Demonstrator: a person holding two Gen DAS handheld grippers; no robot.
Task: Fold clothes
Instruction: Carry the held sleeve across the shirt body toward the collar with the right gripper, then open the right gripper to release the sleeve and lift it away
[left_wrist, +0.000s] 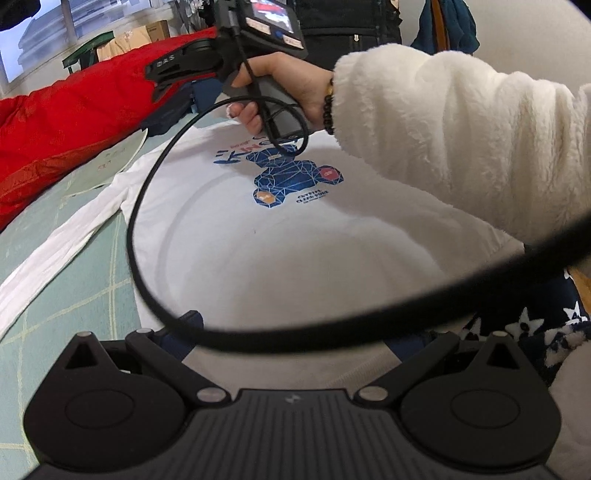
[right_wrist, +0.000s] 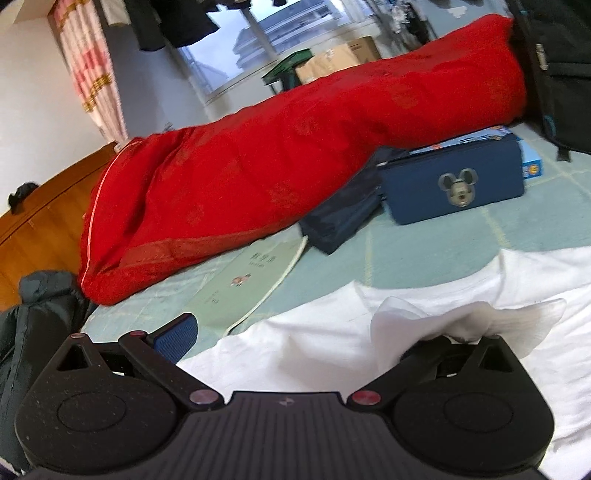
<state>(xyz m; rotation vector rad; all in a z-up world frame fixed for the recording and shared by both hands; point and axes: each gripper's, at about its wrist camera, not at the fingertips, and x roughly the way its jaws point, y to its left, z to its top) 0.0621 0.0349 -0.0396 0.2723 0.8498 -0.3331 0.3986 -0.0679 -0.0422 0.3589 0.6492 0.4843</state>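
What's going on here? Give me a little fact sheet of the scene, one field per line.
Surface: pale green checked bedsheet
Garment: white long-sleeved shirt with blue bear print, lying flat
Left gripper: open over the shirt's lower part
Right gripper: open, white cloth bunched over one finger
Holder: a hand in a fluffy white sleeve
Nearby: red quilt, blue Mickey case, green booklet

A home bedroom: red quilt (right_wrist: 295, 147) on a checked bedsheet (right_wrist: 424, 243), curtain (right_wrist: 88, 70), hanging clothes (right_wrist: 173, 22).
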